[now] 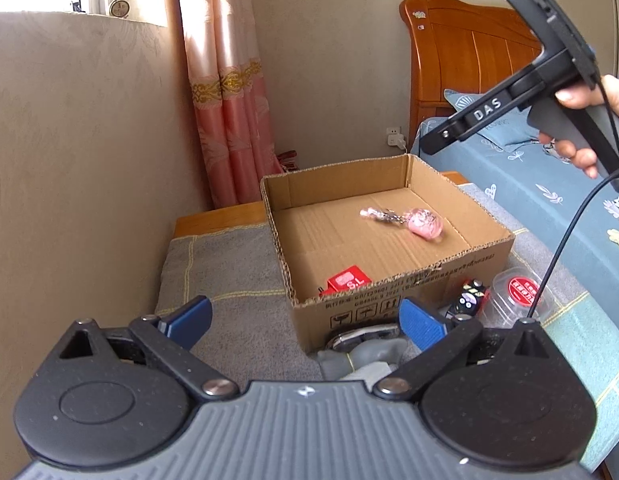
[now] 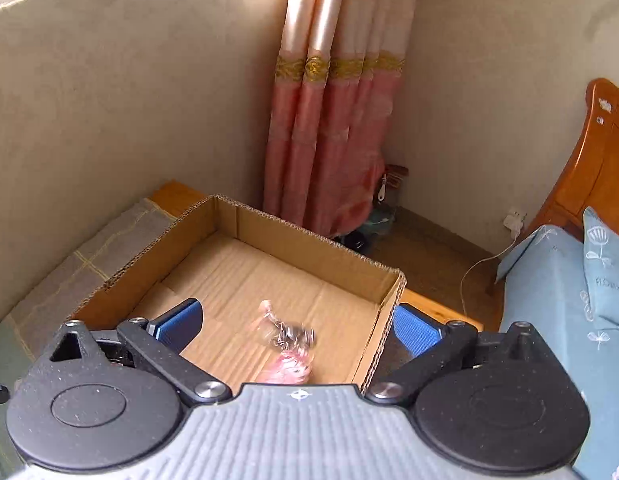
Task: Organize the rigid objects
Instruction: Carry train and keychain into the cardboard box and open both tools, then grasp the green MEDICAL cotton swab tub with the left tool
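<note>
An open cardboard box point(image 1: 449, 276) stands on a grey blanket. Inside lie a pink keychain charm point(image 1: 423, 222) and a small red box point(image 1: 347, 282). My left gripper point(image 1: 305, 322) is open and empty, just short of the box's near wall. In front of that wall lie a metal and grey object point(image 1: 363, 344), a black and red toy point(image 1: 471, 298) and a clear round container with a red lid point(image 1: 523, 292). My right gripper point(image 2: 297, 326) is open and empty above the box point(image 2: 385, 280), over the blurred pink charm point(image 2: 287, 360). Its handle point(image 1: 549, 92) shows in the left wrist view.
A beige wall point(image 1: 77, 160) runs along the left. Pink curtains point(image 2: 333, 120) hang in the corner. A bed with blue sheets point(image 1: 549, 200) and a wooden headboard point(image 1: 461, 52) is on the right. A black cable point(image 1: 565, 240) hangs above the container.
</note>
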Action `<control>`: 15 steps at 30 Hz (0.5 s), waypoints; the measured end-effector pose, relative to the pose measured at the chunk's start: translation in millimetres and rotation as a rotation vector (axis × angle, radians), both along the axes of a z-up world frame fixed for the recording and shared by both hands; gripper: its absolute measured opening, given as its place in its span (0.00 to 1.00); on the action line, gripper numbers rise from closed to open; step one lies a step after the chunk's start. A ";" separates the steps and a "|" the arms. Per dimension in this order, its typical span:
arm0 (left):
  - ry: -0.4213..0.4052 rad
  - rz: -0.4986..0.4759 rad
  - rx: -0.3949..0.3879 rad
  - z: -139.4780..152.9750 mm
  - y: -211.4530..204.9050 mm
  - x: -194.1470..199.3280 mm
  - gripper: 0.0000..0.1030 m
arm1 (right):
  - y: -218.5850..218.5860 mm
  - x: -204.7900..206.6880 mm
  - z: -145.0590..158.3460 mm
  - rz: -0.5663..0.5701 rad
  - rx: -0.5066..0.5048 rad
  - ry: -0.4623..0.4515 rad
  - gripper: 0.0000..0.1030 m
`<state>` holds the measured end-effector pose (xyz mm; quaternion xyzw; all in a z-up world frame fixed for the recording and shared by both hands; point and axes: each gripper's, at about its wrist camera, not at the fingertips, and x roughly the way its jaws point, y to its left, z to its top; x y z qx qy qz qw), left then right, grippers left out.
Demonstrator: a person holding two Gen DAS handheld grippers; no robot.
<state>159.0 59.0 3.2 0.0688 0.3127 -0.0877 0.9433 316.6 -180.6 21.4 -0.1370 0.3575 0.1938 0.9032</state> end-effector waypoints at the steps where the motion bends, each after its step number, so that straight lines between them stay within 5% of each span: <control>1: 0.005 0.002 0.001 -1.9 0.2 -1.6 0.97 | -1.5 -3.5 -0.2 -0.005 -0.001 0.001 1.00; 15: 0.038 -0.010 0.031 -20.2 -10.8 -31.7 0.97 | -9.4 -75.1 -22.4 -0.014 0.009 0.076 1.00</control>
